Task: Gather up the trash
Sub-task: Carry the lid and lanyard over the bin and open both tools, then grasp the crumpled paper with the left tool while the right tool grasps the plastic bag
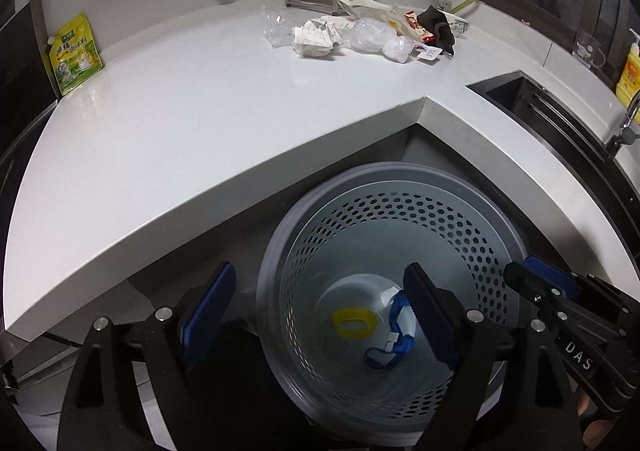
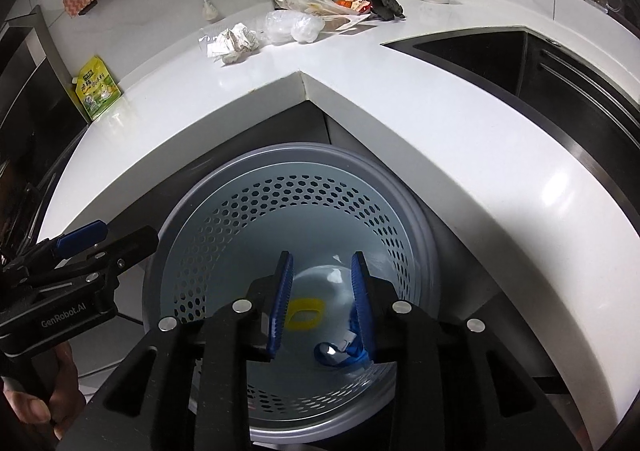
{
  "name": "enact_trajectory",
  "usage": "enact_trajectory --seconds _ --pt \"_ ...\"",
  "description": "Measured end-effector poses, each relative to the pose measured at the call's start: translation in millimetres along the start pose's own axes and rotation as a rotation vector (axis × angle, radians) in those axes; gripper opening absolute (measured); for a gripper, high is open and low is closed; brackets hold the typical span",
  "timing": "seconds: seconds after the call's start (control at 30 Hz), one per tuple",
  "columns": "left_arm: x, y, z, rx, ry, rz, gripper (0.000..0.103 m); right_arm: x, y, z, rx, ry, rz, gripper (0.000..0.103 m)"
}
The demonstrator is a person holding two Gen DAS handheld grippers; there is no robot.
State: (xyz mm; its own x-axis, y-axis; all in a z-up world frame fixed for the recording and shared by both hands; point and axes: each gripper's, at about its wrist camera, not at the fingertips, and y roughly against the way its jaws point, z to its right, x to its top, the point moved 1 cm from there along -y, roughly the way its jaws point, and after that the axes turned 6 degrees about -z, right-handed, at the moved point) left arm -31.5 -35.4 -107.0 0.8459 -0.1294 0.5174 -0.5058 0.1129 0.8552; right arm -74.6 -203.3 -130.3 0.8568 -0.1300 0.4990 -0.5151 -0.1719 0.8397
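Below, white L-shaped stone countertop [image 1: 192,111] wraps perforated grey plastic bin [image 1: 400,211]; crumpled paper and plastic trash [image 1: 360,33] heaped near tiled back wall, dark sink [image 2: 500,59] alongside. Left gripper [image 1: 320,307] gapes wide, right gripper [image 2: 322,307] parted, both empty over bin.

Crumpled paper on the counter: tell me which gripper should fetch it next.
Left, probably. The left gripper is wide open and empty; the right gripper is barely open. Both hover over the bin, and the crumpled paper sits similarly far from each.
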Motion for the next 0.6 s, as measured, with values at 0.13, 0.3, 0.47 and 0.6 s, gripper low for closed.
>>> enact_trajectory --seconds 0.13,0.3,0.47,0.6 --pt "1.3 2.2 -1.1 0.011 0.002 0.011 0.084 0.1 1.3 -2.1 0.013 0.008 0.008 0.029" --pt "5.5 5.4 -4.0 0.021 0.011 0.023 0.084 4.0 9.3 -3.2 0.030 0.018 0.047 0.029" --pt "16.2 11.6 -10.0 0.030 0.028 0.048 0.084 13.6 16.5 -0.5 0.033 0.020 0.078 0.030" --pt "33.0 16.0 -13.0 0.036 0.038 0.079 0.085 30.0 20.7 2.2 0.029 0.027 0.105 0.030"
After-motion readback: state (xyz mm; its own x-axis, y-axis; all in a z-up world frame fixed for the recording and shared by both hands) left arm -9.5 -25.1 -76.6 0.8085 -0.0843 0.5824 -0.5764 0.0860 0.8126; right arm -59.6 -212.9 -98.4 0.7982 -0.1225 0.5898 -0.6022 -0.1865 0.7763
